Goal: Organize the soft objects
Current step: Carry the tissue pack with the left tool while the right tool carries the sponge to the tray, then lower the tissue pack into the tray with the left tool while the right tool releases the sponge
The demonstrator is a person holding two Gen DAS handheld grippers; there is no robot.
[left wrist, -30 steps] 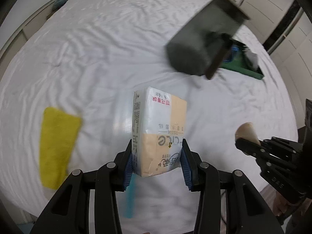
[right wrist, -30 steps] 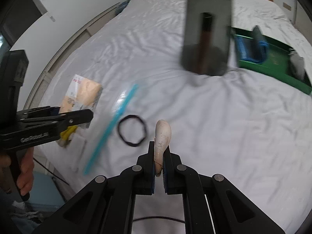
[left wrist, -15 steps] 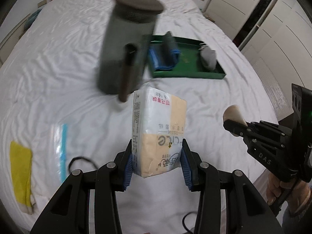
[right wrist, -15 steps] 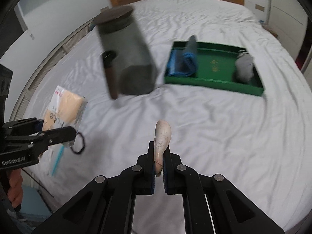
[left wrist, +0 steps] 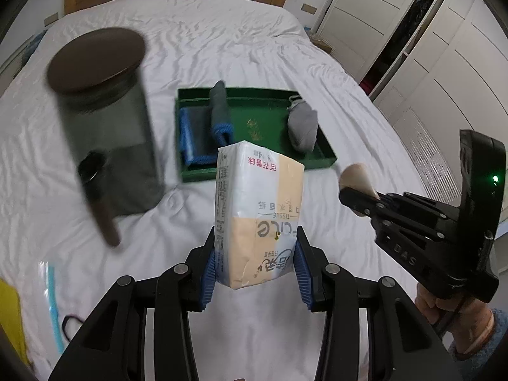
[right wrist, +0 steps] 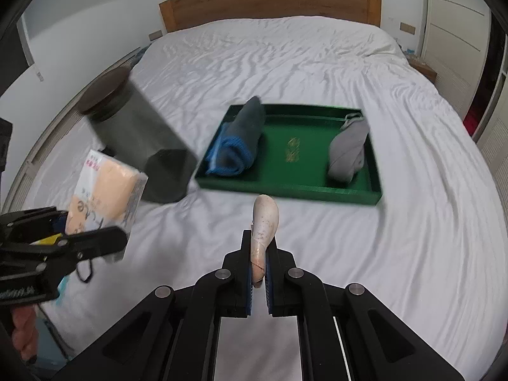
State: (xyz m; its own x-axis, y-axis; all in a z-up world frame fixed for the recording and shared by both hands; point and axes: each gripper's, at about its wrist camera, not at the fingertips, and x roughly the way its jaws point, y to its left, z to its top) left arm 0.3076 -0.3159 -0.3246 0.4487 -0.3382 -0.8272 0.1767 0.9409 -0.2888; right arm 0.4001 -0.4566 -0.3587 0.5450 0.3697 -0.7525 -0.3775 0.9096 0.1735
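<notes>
A bed (right wrist: pixel 301 63) with a rumpled white sheet and a wooden headboard (right wrist: pixel 270 0) carries everything. A green tray (right wrist: pixel 285 187) lies on the sheet toward the middle. Just beside the tray's left end stands a dark glass jar (right wrist: pixel 139 136) with a brown lid, blurred in both views. Near the bed's front left edge lie a yellow cloth (left wrist: pixel 9 324), a light-blue strip (left wrist: pixel 54 311) and a black hair tie (left wrist: pixel 71 330), close together.

Our left gripper (left wrist: pixel 256 268) is black with silver screws and ribbed blue pads (left wrist: pixel 208 281); at three o'clock, our right gripper (left wrist: pixel 355 192) reads "DAS".
</notes>
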